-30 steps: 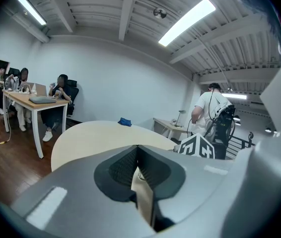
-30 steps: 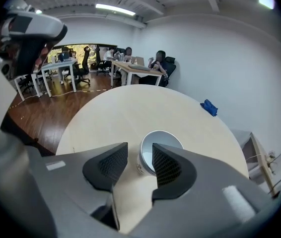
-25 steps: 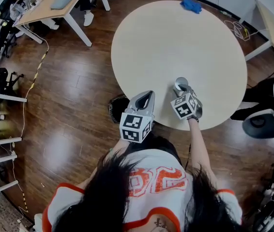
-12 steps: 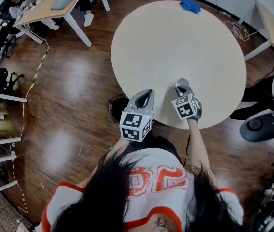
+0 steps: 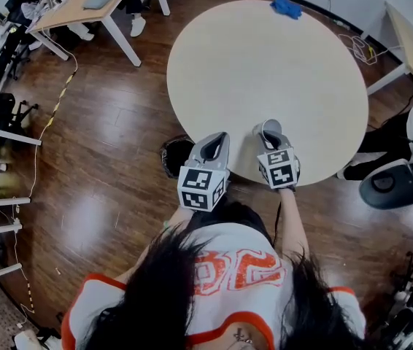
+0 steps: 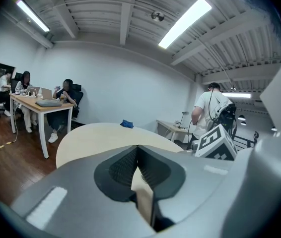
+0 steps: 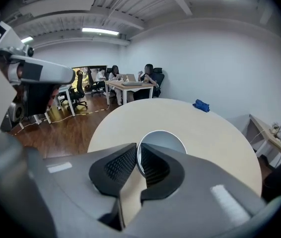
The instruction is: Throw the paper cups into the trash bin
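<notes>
A white paper cup [image 5: 267, 130] is near the front edge of the round table [image 5: 265, 57]. My right gripper [image 5: 271, 141] is shut on the cup's rim. In the right gripper view the thin rim of the cup [image 7: 163, 142] sits pinched between the two dark pads, with the right gripper [image 7: 137, 155] reaching over the table. My left gripper [image 5: 217, 143] hovers at the table's near edge, shut with nothing in it; in its own view the left gripper [image 6: 137, 155] shows pads pressed together. A dark trash bin [image 5: 171, 157] stands on the floor left of it, partly hidden.
A blue cloth [image 5: 287, 7] lies at the table's far edge. A desk [image 5: 90, 2] with seated people stands at the upper left. A dark office chair [image 5: 392, 184] and another person are at the right. Wooden floor [image 5: 104, 144] surrounds the table.
The right gripper and the cup have shifted slightly left, toward the table's near edge. The left gripper has moved only a little.
</notes>
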`<state>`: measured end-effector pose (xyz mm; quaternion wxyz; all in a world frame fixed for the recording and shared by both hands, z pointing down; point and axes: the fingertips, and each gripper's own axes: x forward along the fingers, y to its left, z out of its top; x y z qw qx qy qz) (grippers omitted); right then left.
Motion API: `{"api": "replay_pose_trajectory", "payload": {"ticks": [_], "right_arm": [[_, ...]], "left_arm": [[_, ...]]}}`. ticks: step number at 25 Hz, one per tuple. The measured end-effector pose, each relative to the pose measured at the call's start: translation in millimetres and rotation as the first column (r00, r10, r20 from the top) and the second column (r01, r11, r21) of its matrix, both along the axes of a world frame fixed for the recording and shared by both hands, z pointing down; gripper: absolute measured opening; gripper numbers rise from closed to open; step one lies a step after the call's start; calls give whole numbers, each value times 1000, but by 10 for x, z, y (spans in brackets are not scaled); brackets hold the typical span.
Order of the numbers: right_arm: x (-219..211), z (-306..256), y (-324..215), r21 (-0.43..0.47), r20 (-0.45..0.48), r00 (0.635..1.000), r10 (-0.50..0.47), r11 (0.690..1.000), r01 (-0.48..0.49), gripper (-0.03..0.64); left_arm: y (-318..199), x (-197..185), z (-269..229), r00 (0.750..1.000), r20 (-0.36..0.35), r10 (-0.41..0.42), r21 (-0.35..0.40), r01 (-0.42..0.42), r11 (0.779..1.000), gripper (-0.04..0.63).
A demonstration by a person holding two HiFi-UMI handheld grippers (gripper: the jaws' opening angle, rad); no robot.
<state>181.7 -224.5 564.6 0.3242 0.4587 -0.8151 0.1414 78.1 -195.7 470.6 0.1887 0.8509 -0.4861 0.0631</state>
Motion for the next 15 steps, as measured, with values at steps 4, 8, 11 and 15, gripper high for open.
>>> {"api": "replay_pose_trajectory", "payload": {"ticks": [4,8,11,15], "right_arm": [[2,-54,188,16,25,999,-23,1000,23,31],[2,-55,402,5,52,997,-60,998,60,31],[16,-57,543,1,65,995,-81,997,81,31],[0,-99,691,6,86,991,-101,995,100,31]], "left_arm": [[153,24,3,999,6,-38,1,38,999,0],[344,63,-31,997,7,-79,9,79,997,0],[500,109,-64,995,2,-99,14,99,995,0],[675,113,-40,992,14,-124,4,124,992,0]]}}
